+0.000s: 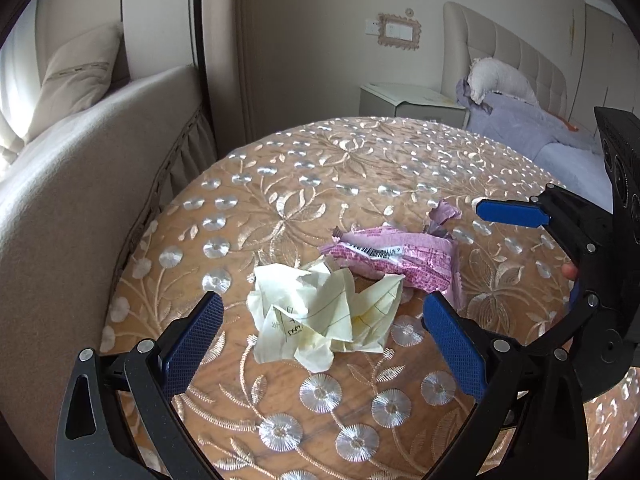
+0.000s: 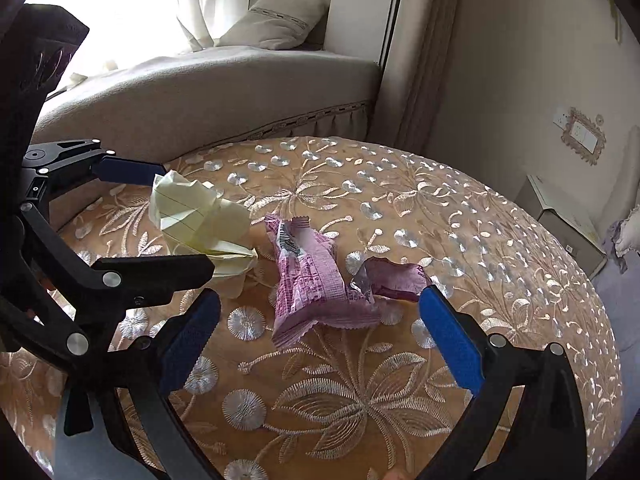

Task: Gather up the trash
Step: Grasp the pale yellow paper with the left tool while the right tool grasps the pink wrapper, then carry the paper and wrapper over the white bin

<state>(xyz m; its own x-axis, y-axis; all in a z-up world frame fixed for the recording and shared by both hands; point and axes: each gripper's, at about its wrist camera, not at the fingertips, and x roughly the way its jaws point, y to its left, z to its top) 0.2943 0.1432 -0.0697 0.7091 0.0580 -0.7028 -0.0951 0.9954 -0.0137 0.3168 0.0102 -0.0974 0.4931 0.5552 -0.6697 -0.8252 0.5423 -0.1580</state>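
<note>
A crumpled pale yellow paper (image 1: pixel 320 316) lies on the round table (image 1: pixel 280 168) between the blue pads of my left gripper (image 1: pixel 323 302), which is open around it. Just beyond it lies a pink snack wrapper (image 1: pixel 396 256) with a torn flap (image 1: pixel 444 212). In the right wrist view the pink wrapper (image 2: pixel 312 284) sits between the fingers of my open right gripper (image 2: pixel 320 298), its torn flap (image 2: pixel 396 276) by the right pad. The yellow paper (image 2: pixel 200 216) is to the left, with the left gripper (image 2: pixel 186 220) straddling it. The right gripper (image 1: pixel 520 248) enters the left wrist view from the right.
The table (image 2: pixel 440 220) wears a tan embroidered cloth. A beige window seat (image 2: pixel 200 80) with a cushion (image 2: pixel 276 20) runs behind it. A bedside cabinet (image 1: pixel 408 100) and a bed with purple bedding (image 1: pixel 532 128) stand past the far edge.
</note>
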